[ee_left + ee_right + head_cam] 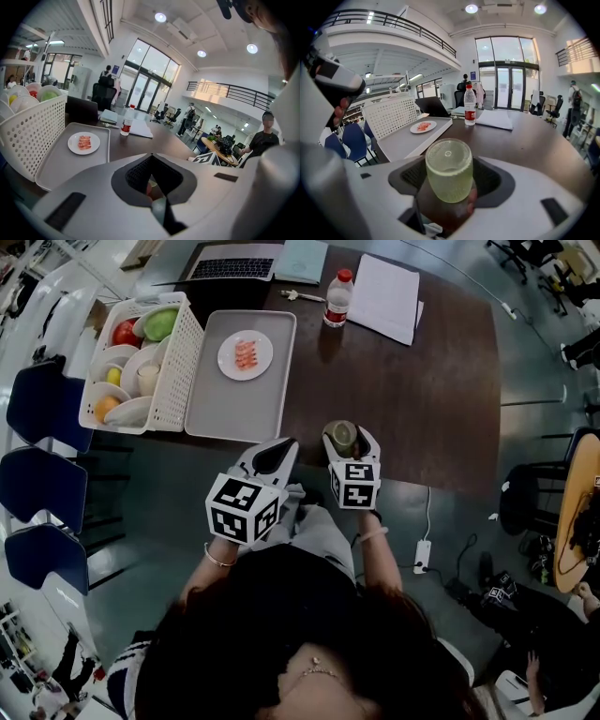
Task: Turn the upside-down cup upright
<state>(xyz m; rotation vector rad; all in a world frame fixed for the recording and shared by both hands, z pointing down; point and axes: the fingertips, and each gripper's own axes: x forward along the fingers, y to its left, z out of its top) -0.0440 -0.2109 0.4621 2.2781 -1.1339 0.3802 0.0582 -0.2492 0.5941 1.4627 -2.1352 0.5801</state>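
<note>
The pale green translucent cup (343, 437) stands base-up near the dark table's front edge (441, 479). My right gripper (347, 432) has its jaws closed round it. In the right gripper view the cup (449, 171) fills the hollow between the jaws of the right gripper (449, 161), its round base facing up. Whether its rim rests on the table I cannot tell. My left gripper (284, 446) hovers just left of it, shut, with nothing held. In the left gripper view the left gripper (151, 157) shows its jaws meeting at the tips.
A grey tray (216, 404) lies at the left with a small plate of pink food (246, 354) on it. A white basket (184, 362) of bowls and fruit stands beside it. At the far edge are a water bottle (337, 298), papers (384, 296) and a laptop (232, 263). Blue chairs (42, 404) stand at the left.
</note>
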